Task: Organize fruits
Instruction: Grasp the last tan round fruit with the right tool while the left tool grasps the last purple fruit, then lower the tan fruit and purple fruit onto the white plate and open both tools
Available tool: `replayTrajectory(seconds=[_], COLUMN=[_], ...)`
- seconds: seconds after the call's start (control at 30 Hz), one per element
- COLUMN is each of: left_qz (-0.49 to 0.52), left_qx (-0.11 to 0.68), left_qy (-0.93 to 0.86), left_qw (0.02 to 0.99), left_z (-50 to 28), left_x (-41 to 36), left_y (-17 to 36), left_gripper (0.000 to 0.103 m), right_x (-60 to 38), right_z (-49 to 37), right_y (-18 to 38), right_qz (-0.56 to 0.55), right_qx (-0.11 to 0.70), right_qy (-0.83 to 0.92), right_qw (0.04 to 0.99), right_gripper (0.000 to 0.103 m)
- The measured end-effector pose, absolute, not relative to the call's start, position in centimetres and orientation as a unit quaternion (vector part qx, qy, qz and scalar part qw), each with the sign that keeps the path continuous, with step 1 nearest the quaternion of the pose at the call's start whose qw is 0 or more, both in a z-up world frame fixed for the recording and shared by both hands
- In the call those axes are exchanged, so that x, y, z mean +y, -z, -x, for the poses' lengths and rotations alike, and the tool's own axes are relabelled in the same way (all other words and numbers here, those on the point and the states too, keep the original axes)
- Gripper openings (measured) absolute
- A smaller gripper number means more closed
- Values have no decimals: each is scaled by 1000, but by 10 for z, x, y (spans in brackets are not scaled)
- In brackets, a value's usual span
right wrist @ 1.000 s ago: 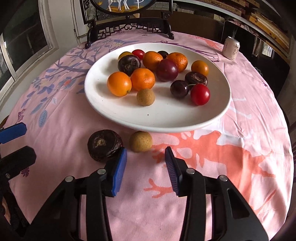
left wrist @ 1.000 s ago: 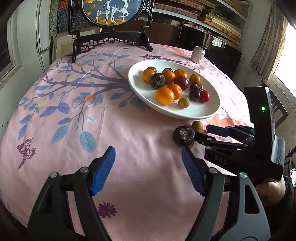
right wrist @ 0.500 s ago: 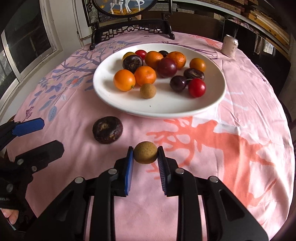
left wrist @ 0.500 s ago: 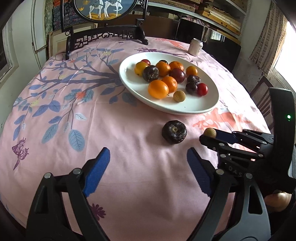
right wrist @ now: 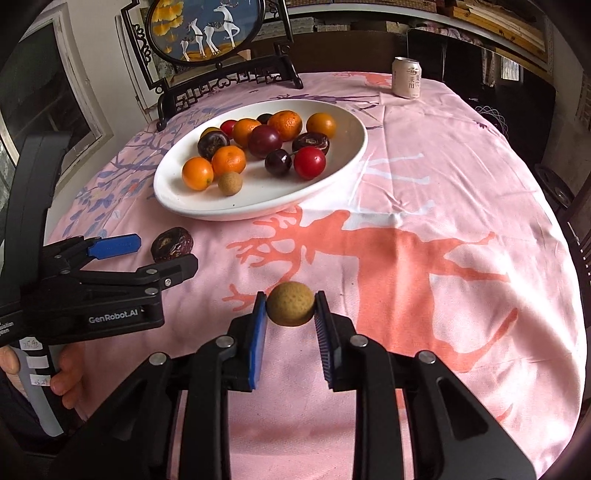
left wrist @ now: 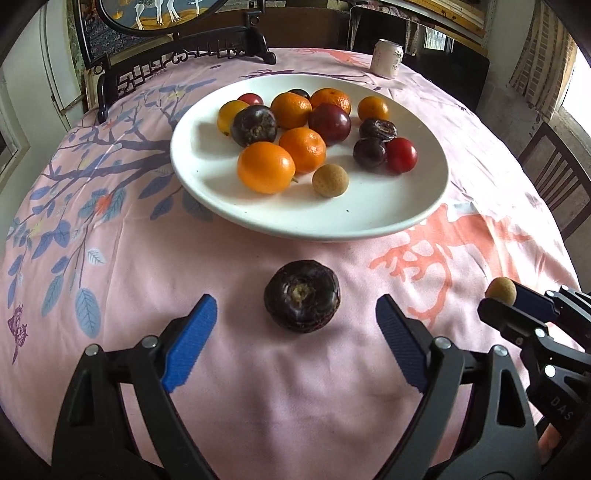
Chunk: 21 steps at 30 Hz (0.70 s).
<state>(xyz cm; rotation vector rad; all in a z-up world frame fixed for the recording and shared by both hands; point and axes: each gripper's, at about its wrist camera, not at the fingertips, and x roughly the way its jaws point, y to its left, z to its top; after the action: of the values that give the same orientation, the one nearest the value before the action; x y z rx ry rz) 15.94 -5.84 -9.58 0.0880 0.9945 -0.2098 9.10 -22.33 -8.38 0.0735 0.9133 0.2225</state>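
A white oval plate holds several oranges, dark plums, red fruits and one small tan fruit. Before it on the pink cloth lies a dark round fruit. My left gripper is open, its blue pads wide apart on either side of that fruit and not touching it. The right wrist view shows the left gripper straddling the dark fruit. My right gripper is shut on a second small tan fruit, held above the cloth, right of the dark fruit.
A drinks can stands at the table's far side, right of a painted round screen on a black stand. A wooden chair is beyond the right table edge. A person's hand grips the left tool's handle.
The right gripper closed on the small tan fruit beside the plate and carried it off to the right. The left gripper opened wider and moved up around the dark fruit.
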Motion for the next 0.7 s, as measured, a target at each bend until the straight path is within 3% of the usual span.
replayTrajectory(seconds=[0.07,0.1,0.17,0.7], left_qz=[-41,-41,-50,3], left_qx=[479,482,475,436], left_qy=[101,103,100,138], left_qw=[871,869,873,889], left_z=[-161,-161,-160,-118], left_x=[-59,-59,-59,-24], left_y=[98,100,99,57], left_gripper=[81,63,42,41], right_x=[-225,-225,-225,-202], right_z=[-91,-91,-91,-89], right_y=[83,83,83,64], right_qz=[-38,-39,-41,-31], right_qx=[439,439,439,431], right_qy=[-109,-109,-110,-112], right_qw=[891,891,891,895], right_gripper=[26,26,26,26])
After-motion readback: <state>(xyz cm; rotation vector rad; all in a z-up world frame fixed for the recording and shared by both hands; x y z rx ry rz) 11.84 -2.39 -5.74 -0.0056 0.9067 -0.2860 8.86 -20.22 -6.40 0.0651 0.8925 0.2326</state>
